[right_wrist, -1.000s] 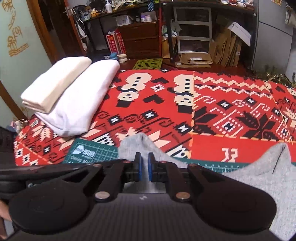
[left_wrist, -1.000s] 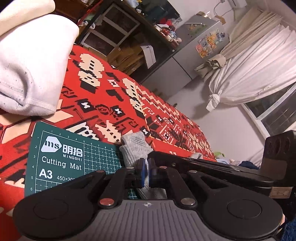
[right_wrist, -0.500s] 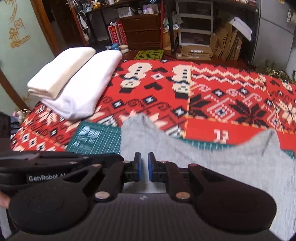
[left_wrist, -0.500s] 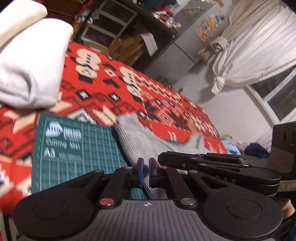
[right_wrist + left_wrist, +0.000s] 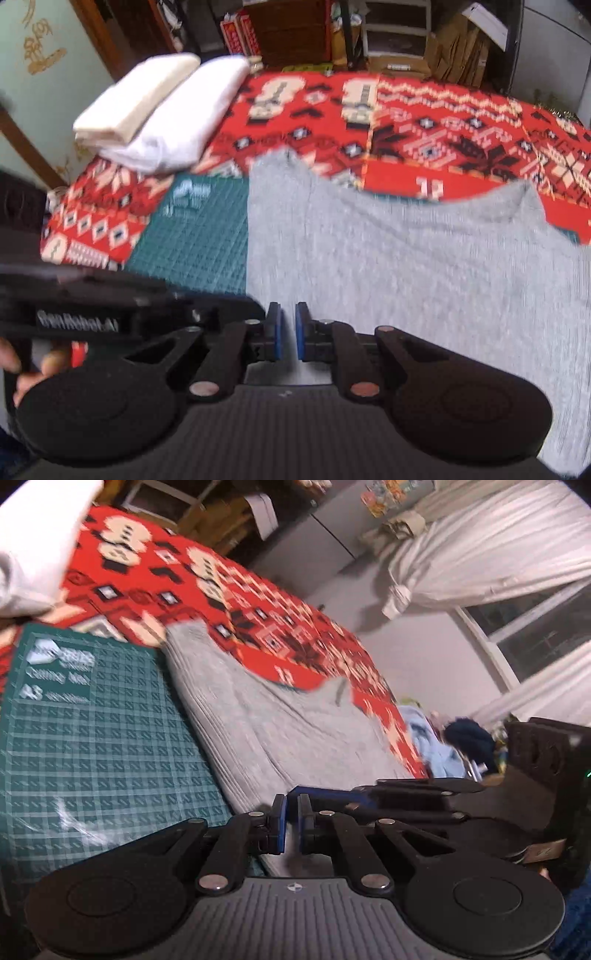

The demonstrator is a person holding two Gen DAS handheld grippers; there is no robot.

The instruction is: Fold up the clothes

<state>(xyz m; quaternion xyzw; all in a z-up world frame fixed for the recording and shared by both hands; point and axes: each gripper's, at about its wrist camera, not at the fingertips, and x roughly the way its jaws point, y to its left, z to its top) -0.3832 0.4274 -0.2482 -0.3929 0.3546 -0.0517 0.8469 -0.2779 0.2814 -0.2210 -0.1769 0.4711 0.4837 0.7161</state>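
Nearest to us, our left gripper (image 5: 291, 821) and right gripper (image 5: 287, 331) sit side by side, each with its blue pads drawn nearly together around a thin gap; whether cloth is pinched there we cannot tell. Just ahead of both jaws, the grey garment (image 5: 388, 254) lies spread over the green cutting mat (image 5: 199, 240) and the red patterned blanket (image 5: 443, 122). Farther off, left of the jaws, two folded white cloths (image 5: 162, 110) rest together on the blanket.
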